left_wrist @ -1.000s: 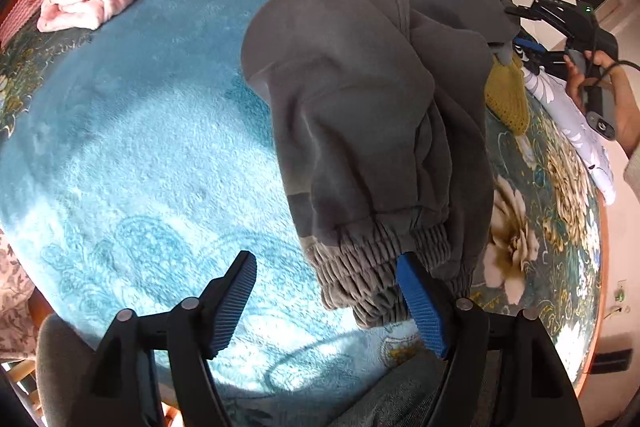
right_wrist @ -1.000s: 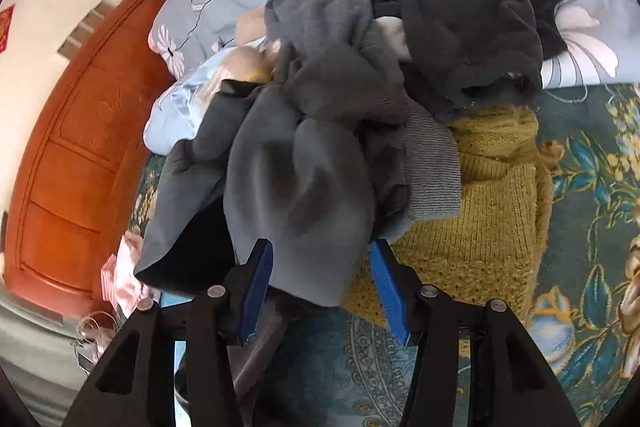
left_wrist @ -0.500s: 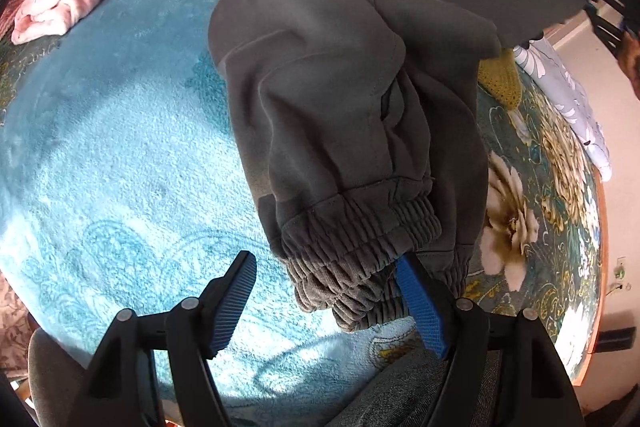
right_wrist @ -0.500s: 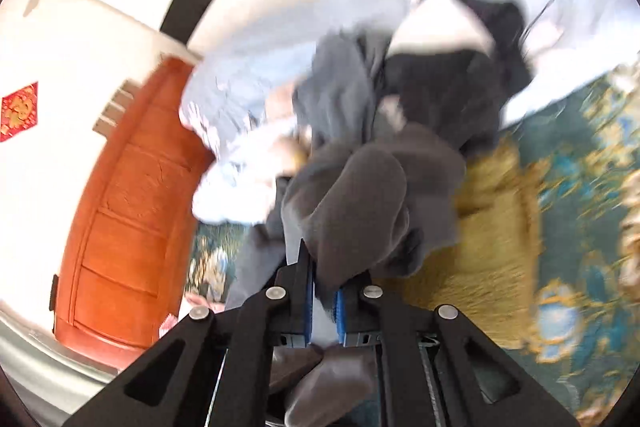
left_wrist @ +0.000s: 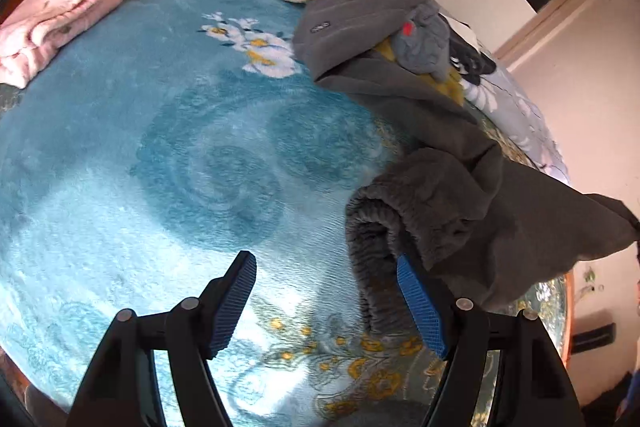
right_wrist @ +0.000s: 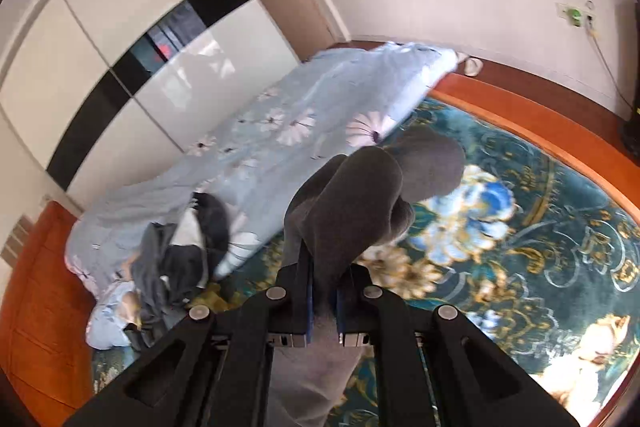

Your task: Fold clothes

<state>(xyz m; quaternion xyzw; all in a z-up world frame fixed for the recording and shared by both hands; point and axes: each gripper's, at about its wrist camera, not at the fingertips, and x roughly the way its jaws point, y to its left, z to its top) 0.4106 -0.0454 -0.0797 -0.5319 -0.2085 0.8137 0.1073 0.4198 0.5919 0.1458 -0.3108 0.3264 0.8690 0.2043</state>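
Note:
Grey sweatpants (left_wrist: 472, 211) stretch from the clothes pile toward the right, their elastic waistband (left_wrist: 372, 239) lying on the blue blanket (left_wrist: 168, 155) beside my left gripper's right finger. My left gripper (left_wrist: 326, 297) is open and holds nothing. My right gripper (right_wrist: 324, 291) is shut on a bunched fold of the grey sweatpants (right_wrist: 360, 195) and holds it above the floral bedspread (right_wrist: 520, 227).
A folded pink garment (left_wrist: 52, 23) lies at the bed's far left. A pile of grey and yellow clothes (left_wrist: 384, 23) sits at the back, also in the right wrist view (right_wrist: 176, 267). A light blue floral quilt (right_wrist: 280, 131) lies along the bed. A wooden bed frame (right_wrist: 540, 131) edges it.
My right gripper closed on the sweatpants and pulled them up and away from the pile. The sweatpants shifted right, uncovering the blue blanket in front of my open left gripper.

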